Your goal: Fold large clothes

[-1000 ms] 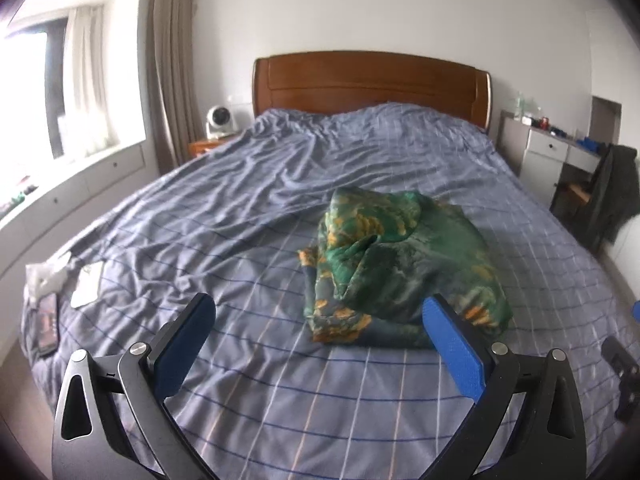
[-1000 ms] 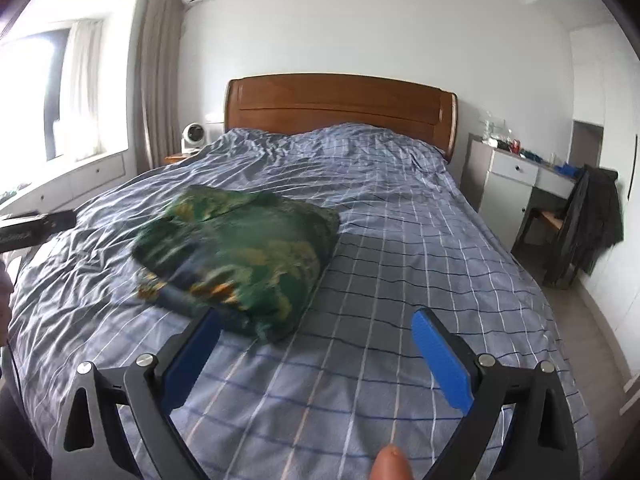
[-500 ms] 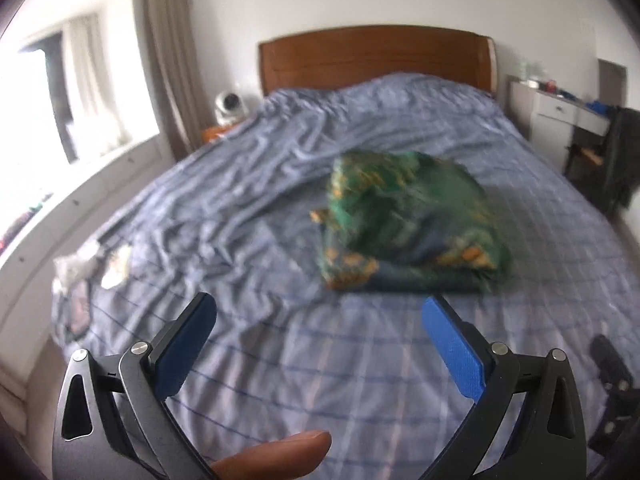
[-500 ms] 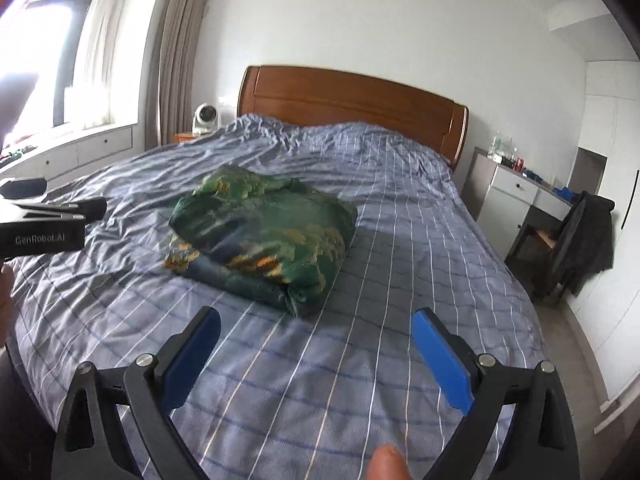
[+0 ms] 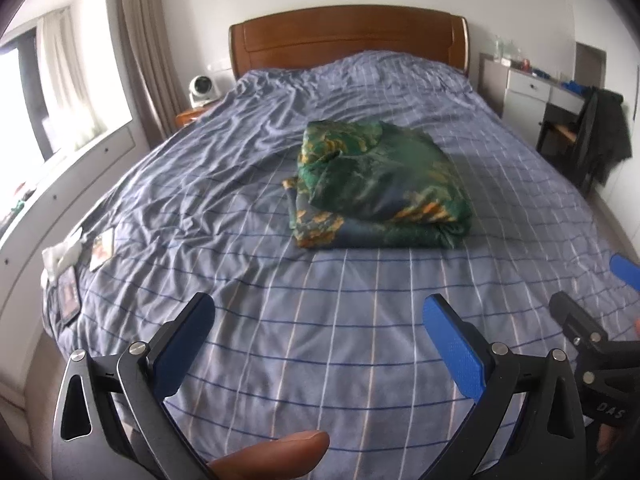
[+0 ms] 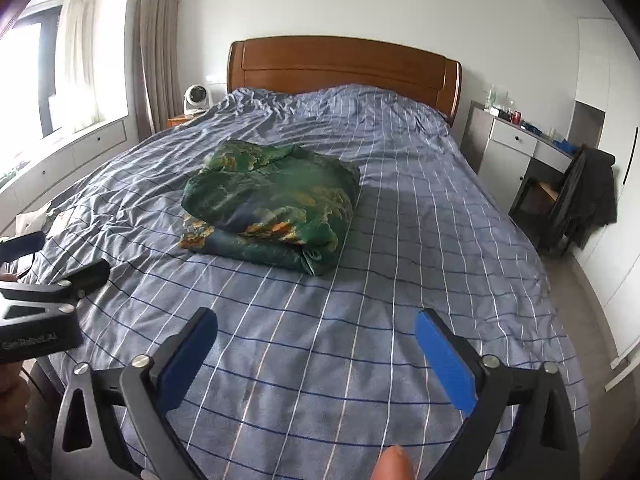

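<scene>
A wide bed covered in a wrinkled blue-grey checked duvet (image 6: 400, 240) fills the right wrist view, with a curved brown wooden headboard (image 6: 344, 66) at its far end. A folded green garment with an orange and blue leaf print (image 6: 276, 208) lies on the duvet, left of centre. The right gripper (image 6: 316, 338) hovers over the near end of the bed, its blue-padded fingers (image 6: 444, 356) spread wide with nothing between them. The left gripper's black body (image 6: 36, 320) shows at the left edge. A small white fan (image 6: 195, 98) stands beside the headboard, and a dark jacket (image 6: 588, 196) hangs over a chair at the right.
</scene>
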`<state>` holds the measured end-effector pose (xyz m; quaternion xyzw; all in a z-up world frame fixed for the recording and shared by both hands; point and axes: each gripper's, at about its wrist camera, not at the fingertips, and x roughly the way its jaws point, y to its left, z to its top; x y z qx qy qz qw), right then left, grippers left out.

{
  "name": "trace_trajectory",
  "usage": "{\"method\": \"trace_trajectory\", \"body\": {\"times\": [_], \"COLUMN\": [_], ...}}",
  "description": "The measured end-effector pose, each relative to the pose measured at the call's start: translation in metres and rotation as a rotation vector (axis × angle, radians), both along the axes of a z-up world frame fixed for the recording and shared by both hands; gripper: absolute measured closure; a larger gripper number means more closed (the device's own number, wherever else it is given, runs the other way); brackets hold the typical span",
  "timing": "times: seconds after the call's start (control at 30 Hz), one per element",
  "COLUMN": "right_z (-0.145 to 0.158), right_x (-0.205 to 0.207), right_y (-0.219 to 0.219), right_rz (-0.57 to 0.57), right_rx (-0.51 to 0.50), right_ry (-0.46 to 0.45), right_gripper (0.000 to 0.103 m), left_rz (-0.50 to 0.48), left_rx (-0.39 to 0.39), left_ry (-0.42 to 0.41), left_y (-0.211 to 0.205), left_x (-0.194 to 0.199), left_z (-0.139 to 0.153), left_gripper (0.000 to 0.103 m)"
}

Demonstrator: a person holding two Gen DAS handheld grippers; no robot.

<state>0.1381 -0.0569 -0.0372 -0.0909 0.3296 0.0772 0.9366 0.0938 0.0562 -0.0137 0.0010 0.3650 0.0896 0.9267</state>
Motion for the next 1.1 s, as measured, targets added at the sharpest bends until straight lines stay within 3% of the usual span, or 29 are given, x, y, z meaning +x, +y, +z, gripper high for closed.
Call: {"method": "trace_trajectory", "body": {"times": [0.13, 0.53, 0.87, 1.1], "right_z": [0.001, -0.001, -0.008, -0.010], "right_x": [-0.003, -0.004, -0.001, 0.000], "right_y": [-0.003, -0.005, -0.007, -0.008], "right_rz": [-0.009, -0.045, -0.061, -0.062], "right_rx": [0.016, 0.007, -0.003, 0.001], "right_ry": [0.008, 0.008, 0.031, 0.036], "right_gripper": [0.001, 0.001, 0.001, 0.001], "left_rz": [-0.011, 0.022, -0.005, 0.036], "left_rx": [-0.046, 0.025, 0.025, 0.051], "left_ry": [0.002, 0.005, -0.006, -0.028], "left_y": [0.002, -0.004, -0.011, -0.012], "left_x": [-0.001, -0.001, -0.001, -0.001], "left_z": [0.000, -0.008, -0.012, -0.013], "left_gripper": [0.000, 0.000, 0.000, 0.000]}}
